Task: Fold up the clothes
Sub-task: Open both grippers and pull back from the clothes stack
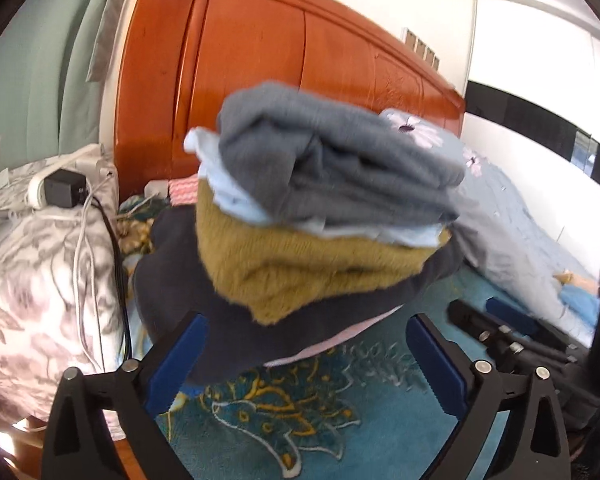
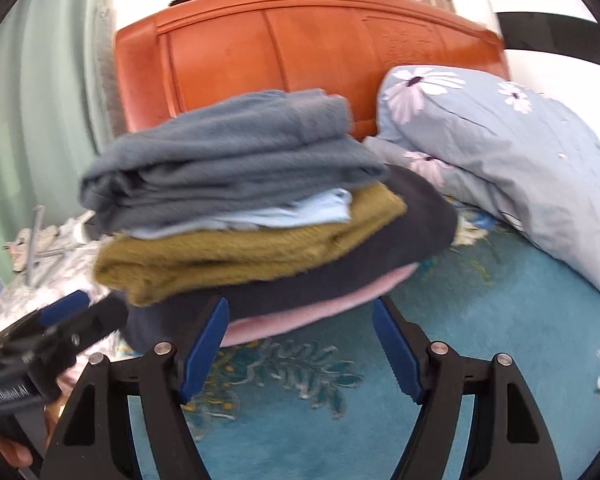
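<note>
While both claws, left claw (image 1: 306,354) and right claw (image 2: 300,340), stand spread and empty, the stack of folded clothes (image 2: 244,216) sits on the teal bed (image 2: 480,360). Fuzzy grey knit tops it; floral pillow (image 2: 520,152) and orange headboard (image 2: 320,48) behind.

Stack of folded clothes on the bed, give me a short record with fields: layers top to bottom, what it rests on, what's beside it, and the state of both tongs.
stack: folded clothes, five layers
top: grey garment
second: light blue garment
third: mustard garment
fourth: dark navy garment
bottom: pink garment
rests on: teal floral bedspread
behind: orange wooden headboard
beside: flowered blue quilt
left tongs: open, holding nothing
right tongs: open, holding nothing
</note>
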Tool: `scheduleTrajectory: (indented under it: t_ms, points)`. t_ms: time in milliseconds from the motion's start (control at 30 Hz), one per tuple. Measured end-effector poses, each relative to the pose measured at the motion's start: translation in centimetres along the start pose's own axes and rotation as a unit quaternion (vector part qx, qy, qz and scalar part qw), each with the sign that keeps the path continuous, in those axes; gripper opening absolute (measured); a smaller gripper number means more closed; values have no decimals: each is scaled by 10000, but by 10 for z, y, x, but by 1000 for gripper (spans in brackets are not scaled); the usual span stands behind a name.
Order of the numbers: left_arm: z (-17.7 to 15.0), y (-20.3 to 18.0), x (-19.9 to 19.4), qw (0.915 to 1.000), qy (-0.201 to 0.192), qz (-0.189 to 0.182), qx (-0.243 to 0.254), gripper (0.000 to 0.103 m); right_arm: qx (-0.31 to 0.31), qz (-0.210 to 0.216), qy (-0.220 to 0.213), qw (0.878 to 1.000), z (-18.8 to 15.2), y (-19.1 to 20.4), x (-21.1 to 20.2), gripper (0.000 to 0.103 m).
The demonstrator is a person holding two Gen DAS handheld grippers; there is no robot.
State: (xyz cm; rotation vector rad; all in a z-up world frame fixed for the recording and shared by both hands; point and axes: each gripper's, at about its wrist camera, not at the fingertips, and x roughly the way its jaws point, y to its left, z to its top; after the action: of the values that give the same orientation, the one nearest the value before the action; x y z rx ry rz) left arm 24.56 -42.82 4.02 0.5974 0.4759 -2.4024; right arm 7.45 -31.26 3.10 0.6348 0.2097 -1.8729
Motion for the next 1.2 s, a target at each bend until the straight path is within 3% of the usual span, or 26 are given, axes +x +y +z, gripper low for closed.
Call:
scheduleTrajectory:
  t_ms: [200, 267, 300, 333, 400, 867, 1200]
  points:
    - [-18, 11, 18, 9991, 185, 100, -367, 103, -153, -58, -40, 9999, -6, 0, 3, 76]
    - [-21, 10, 16, 9994, 18, 118, -334, 103, -221, -45, -40, 9997, -7, 2, 2, 76]
    - [-24, 10, 15, 9995, -84, 160, -266, 103, -275, -48, -58, 9996, -8, 3, 2, 79]
    - [-25, 8, 14, 9995, -145, 212, -184, 103, -316, -30, -82, 9995, -9, 5, 2, 90]
    - [-27, 6, 14, 9995, -178, 269, -69, 103, -313, 86, -117, 9994, -11, 6, 3, 95]
    - [-28, 13, 18, 9994, 58, 244, -257, 103, -285, 211, -171, 9992, -13, 17, 3, 95]
    - [-26, 13, 5, 9980, -265, 506, -273, 103, -294, 221, -236, 9990, -13, 26, 0, 95]
